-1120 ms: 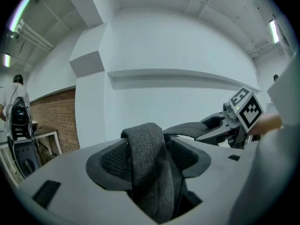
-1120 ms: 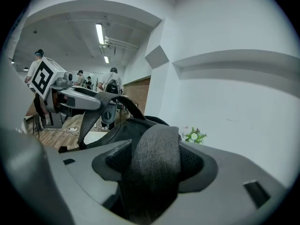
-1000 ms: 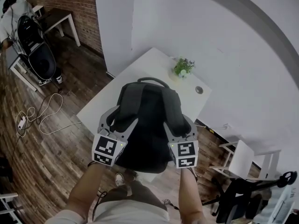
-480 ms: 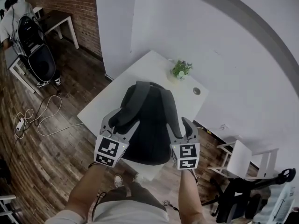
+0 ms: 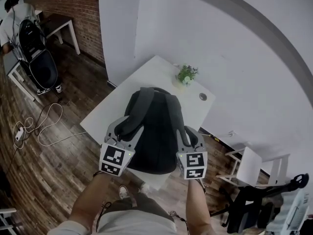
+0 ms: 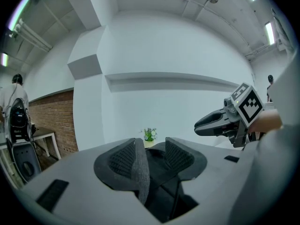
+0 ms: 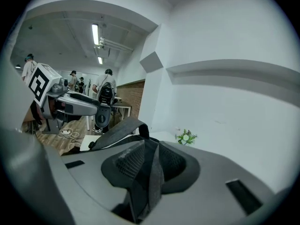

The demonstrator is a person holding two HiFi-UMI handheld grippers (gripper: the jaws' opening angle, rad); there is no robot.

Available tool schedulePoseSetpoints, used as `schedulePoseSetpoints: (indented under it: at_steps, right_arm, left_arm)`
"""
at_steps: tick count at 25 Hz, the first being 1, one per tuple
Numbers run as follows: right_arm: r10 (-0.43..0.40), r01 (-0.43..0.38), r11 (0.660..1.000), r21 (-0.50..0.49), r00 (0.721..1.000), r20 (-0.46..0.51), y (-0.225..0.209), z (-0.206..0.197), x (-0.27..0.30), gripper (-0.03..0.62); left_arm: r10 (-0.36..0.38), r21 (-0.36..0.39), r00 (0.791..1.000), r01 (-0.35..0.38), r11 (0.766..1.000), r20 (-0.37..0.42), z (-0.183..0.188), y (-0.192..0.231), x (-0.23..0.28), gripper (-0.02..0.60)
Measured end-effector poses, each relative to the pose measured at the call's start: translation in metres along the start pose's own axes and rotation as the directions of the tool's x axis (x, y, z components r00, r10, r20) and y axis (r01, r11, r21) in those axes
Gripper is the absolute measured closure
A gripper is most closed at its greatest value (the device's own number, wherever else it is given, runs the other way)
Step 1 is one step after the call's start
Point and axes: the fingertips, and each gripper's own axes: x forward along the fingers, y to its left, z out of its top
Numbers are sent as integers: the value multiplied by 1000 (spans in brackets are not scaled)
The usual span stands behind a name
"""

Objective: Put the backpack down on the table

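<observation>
While the black fabric backpack lies on the white rectangular table, its bottom past the near edge, the right gripper, jaws just closing, pinches one grey shoulder strap. The left gripper, also just closing, stands released around the other strap.

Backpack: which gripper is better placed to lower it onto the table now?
Probably right. The right gripper, whose jaws have just been closing, pinches the right strap. The left gripper, jaws also just closing, stands open, with the left strap against one pad only.
</observation>
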Motion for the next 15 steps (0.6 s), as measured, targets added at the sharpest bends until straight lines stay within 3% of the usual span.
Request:
schedulePoseSetpoints:
  at_steps: [7,15]
  right_arm:
    - [-16,17,1000,-14,1000,24,4,18,-11,518]
    - [-22,27,999,-44,994,111,24,58,-38,542]
  left_arm:
    - [34,20,999,-35,999,38,12,5,-8,537]
    - [44,33,994,-48,998,103,32,9,-38,563]
